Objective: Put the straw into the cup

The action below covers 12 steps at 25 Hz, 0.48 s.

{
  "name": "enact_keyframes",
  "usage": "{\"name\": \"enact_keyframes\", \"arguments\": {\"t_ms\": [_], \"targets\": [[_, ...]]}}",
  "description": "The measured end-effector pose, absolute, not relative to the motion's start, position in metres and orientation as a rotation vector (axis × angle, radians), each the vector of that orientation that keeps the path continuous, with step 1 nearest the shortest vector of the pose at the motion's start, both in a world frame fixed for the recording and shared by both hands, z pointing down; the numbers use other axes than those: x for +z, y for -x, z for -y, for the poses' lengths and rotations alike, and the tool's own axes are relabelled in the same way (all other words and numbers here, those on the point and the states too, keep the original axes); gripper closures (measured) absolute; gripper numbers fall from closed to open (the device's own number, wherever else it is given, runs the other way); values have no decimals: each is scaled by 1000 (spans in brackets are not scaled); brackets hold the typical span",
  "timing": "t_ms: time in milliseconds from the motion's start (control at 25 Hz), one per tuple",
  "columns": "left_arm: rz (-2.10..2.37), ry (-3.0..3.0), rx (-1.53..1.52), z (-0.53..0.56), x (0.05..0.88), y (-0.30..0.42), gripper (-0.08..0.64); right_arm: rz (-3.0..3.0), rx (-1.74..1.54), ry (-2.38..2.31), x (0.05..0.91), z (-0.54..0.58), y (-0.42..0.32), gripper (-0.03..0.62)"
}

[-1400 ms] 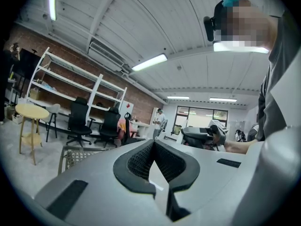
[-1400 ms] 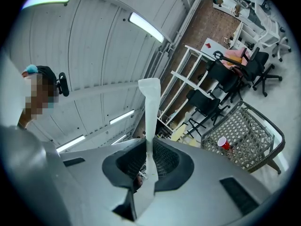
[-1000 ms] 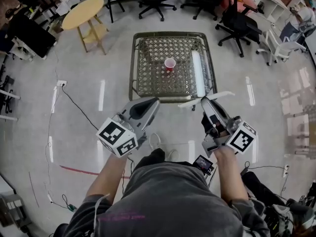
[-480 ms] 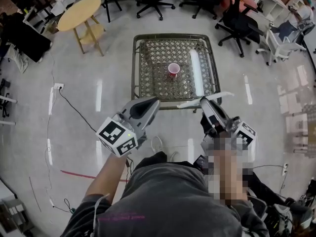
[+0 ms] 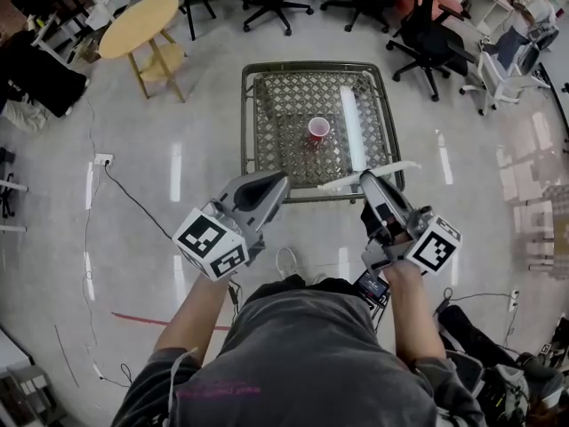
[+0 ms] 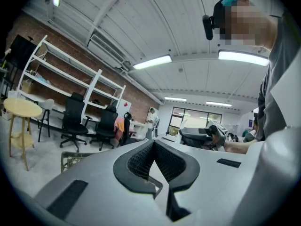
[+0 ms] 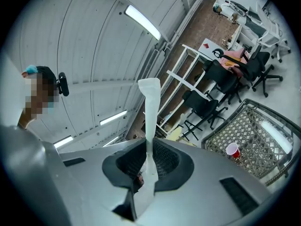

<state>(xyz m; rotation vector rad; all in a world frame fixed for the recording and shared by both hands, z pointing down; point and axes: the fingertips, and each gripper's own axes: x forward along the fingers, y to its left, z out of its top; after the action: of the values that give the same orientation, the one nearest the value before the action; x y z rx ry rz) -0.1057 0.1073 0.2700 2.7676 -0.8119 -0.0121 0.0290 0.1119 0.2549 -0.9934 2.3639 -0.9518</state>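
Since a second ago the red cup (image 5: 318, 129) sits slightly lower and further right in the head view; both grippers have hardly shifted. On the left, left gripper (image 5: 274, 186) with jaws together, nothing between them, just short of the wire table (image 5: 246, 123). Cup upright near the table's centre; right gripper (image 5: 367, 181) clamps the white straw (image 5: 391, 169), crosswise over the table's near edge, apart from the cup.

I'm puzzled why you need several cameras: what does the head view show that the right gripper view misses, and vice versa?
Only the head view: the left gripper and the round wooden table. Only the right gripper view: the right gripper's jaws closed on the straw, plus ceiling lights. Both: that straw, and the red cup on the mesh table.
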Motion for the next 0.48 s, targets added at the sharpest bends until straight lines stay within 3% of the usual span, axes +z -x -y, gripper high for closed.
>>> {"name": "enact_keyframes", "arguments": {"t_ms": [480], "targets": [[803, -2752, -37, -90, 269, 117, 551, -2362, -949, 1018, 253, -97, -18, 546]]}}
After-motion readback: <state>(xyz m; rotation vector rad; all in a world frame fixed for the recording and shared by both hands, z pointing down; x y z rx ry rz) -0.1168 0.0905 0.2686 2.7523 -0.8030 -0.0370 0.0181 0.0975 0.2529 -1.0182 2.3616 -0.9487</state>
